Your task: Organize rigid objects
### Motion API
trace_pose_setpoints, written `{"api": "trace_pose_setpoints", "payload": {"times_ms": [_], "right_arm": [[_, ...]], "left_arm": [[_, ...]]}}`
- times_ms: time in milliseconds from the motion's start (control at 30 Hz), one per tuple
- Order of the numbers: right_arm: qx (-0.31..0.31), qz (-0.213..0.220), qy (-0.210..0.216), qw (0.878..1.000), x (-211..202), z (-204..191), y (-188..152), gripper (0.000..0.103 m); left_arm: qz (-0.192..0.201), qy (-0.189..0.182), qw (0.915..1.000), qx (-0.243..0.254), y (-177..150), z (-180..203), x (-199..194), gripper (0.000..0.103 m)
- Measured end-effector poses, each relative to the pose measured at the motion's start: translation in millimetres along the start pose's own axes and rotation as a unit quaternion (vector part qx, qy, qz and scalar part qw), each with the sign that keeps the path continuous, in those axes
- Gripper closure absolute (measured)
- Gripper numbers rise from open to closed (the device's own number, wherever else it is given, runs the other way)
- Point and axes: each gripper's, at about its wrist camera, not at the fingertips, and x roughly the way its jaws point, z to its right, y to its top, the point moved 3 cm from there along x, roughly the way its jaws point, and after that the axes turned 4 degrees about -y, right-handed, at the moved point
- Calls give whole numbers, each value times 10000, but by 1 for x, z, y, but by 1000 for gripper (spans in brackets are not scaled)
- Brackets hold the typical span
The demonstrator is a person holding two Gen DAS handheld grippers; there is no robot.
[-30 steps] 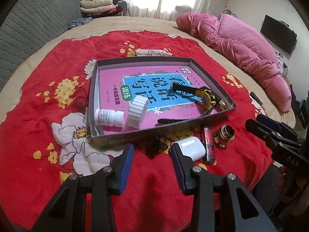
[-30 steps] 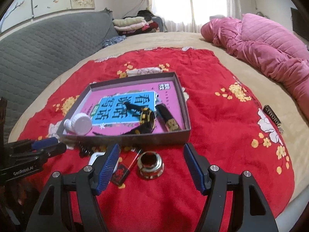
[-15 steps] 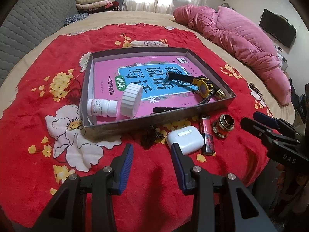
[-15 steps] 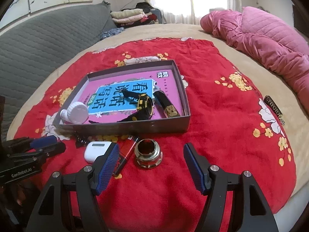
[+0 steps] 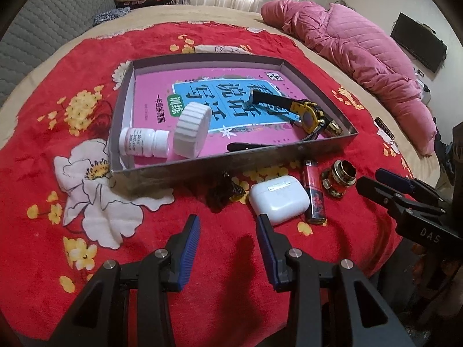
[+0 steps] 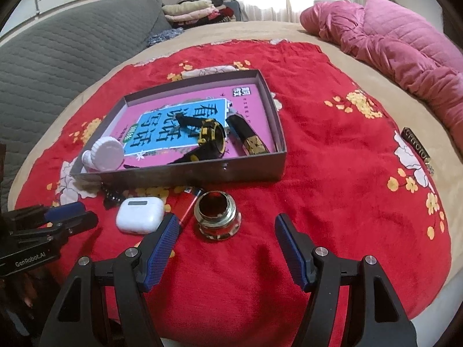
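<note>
Both tongs stand apart and hold nothing. From the left wrist, the left tongs [image 5: 228, 225] hover over the red flowered blanket [image 5: 58, 86] on the bed, their blue pads partly spread, with the white earbud case [image 5: 278, 196] just beyond the right-hand pad. Beside the case lie a red lighter [image 5: 314, 193], a small metal fitting [image 5: 339, 178] and a dark clip [image 5: 221, 192]. Behind them sits the grey box [image 5: 231, 164], holding a pink book [image 5: 202, 107], a white bottle [image 5: 143, 142], its white cap [image 5: 192, 129] and a yellow-and-black watch [image 5: 308, 113].

From the right wrist, the right tongs [image 6: 226, 230] spread wide, the metal fitting [image 6: 217, 215] lying on the blanket between and just ahead of the pads. The earbud case [image 6: 140, 215] lies to the left of them.
</note>
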Motion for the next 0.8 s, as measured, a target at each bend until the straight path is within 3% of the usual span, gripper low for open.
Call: {"api": "trace_pose_setpoints", "payload": {"times_ms": [533, 800], "right_arm": [[-200, -271, -191, 9993, 25, 0, -6, 32], [-498, -154, -363, 9980, 40, -8, -5, 32]], "left_arm": [[-12, 6, 9998, -197, 0, -7, 12, 63], [125, -58, 9996, -242, 4, -10, 15, 63]]}}
